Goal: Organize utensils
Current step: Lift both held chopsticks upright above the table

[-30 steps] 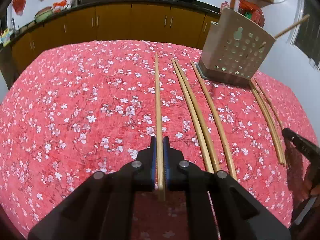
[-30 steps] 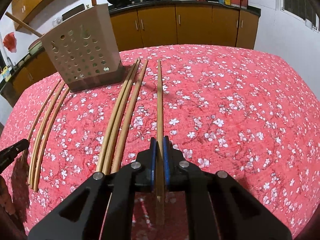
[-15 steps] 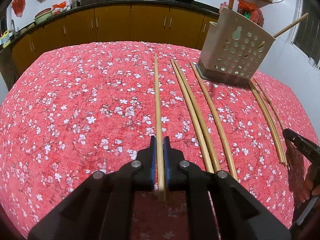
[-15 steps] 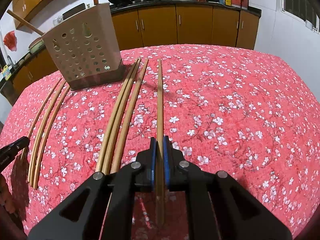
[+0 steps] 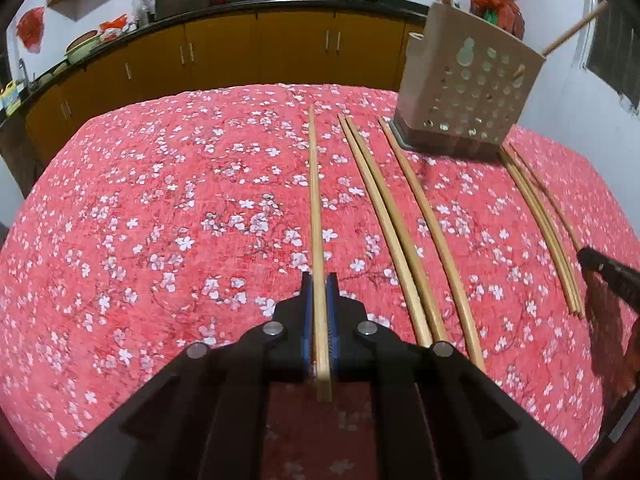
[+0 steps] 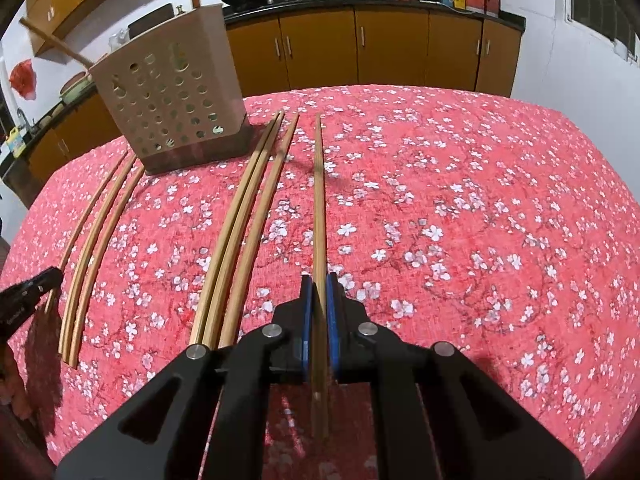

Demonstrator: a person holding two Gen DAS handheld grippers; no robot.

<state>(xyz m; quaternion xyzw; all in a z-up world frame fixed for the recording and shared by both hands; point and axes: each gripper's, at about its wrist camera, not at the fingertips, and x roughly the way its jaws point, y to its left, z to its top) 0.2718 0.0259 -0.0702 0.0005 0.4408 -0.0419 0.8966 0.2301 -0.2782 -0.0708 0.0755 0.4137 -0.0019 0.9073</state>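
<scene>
A long bamboo chopstick (image 5: pixel 316 216) is pinched between the blue pads of the left gripper (image 5: pixel 319 300), its shaft running straight ahead over the red floral tablecloth (image 5: pixel 160 216) that covers the surface. In the right wrist view, a second chopstick (image 6: pixel 319 208) is clamped the same way by the right gripper (image 6: pixel 319 300), its far tip pointing toward the orange kitchen cabinets (image 6: pixel 392 52).

A perforated beige utensil holder (image 5: pixel 468 88) is seen standing upright on a dark base at the far edge of the surface, with two wooden sticks rising from its top, one upright and one leaning. The left gripper's chopstick is placed well to the left of the holder; between them, a touching pair of chopsticks (image 5: pixel 384 216) and a single chopstick (image 5: pixel 430 220) are laid flat, the single one ending just beside the holder's base. On the holder's other side, a close bundle of three chopsticks (image 5: pixel 540 220) is laid on the cloth.

In the right wrist view the holder (image 6: pixel 168 96) is found left of the clamped chopstick, with the loose chopsticks lying near it.
</scene>
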